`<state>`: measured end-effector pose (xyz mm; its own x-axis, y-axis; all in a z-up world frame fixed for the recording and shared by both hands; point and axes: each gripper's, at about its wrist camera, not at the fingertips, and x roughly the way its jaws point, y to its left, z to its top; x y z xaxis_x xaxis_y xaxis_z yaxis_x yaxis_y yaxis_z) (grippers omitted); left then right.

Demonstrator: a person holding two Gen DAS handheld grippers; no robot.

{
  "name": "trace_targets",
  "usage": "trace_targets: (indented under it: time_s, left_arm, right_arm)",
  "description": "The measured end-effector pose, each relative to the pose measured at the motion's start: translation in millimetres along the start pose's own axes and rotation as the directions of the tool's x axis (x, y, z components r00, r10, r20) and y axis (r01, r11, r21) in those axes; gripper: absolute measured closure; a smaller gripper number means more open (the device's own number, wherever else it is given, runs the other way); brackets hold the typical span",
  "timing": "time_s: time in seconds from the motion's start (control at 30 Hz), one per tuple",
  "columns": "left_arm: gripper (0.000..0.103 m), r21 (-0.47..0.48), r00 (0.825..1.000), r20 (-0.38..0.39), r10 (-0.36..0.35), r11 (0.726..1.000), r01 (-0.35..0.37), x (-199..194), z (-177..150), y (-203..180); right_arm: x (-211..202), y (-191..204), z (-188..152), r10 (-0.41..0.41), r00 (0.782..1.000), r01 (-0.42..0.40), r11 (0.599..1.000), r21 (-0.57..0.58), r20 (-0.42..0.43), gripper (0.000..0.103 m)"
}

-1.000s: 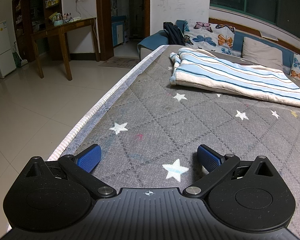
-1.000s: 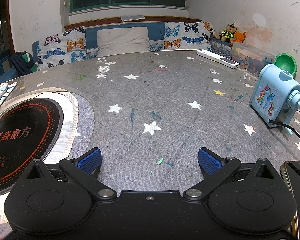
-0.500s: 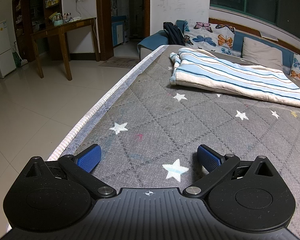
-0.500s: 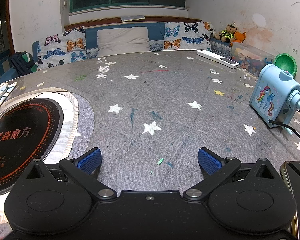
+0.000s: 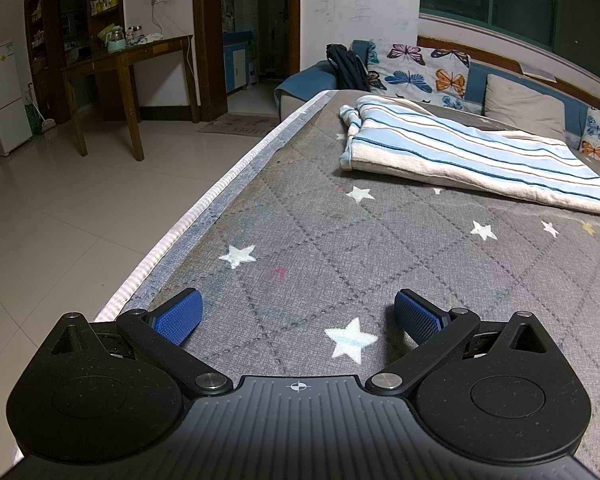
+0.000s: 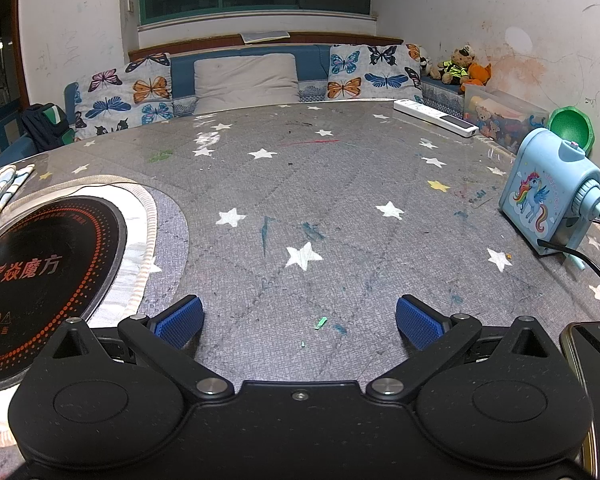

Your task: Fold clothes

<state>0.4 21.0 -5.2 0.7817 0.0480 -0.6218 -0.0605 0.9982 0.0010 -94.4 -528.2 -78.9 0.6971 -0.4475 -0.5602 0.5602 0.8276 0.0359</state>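
A blue-and-white striped garment (image 5: 472, 156) lies loosely folded on the far part of the grey star-patterned table cover (image 5: 380, 248), well ahead of my left gripper (image 5: 296, 314). That gripper rests low over the cover near the table's left edge, open, with nothing between its blue pads. In the right wrist view only a corner of the striped garment (image 6: 0, 188) shows at the far left. My right gripper (image 6: 300, 316) stands open over bare cover, holding nothing.
A round black induction hob (image 6: 40, 272) sits in the table at the left. A blue unicorn pencil sharpener (image 6: 548, 196) with a cable, a white power strip (image 6: 436, 118) and a phone (image 6: 596, 356) lie to the right. The tiled floor (image 5: 60, 208) drops off beyond the left table edge.
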Motion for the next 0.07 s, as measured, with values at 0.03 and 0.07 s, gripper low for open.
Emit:
trace_targets:
  time_s: [0.03, 0.07]
  left_arm:
    - [0.000, 0.000, 1.000, 0.000, 0.000, 1.000, 0.000, -0.1, 0.0, -0.1]
    - [0.000, 0.000, 1.000, 0.000, 0.000, 1.000, 0.000, -0.2, 0.0, -0.2]
  right_arm:
    - [0.1, 0.0, 0.1, 0.000, 1.000, 0.000, 1.000, 0.000, 0.000, 0.000]
    - [-0.1, -0.1, 0.0, 0.000, 1.000, 0.000, 1.000, 0.000, 0.000, 0.000]
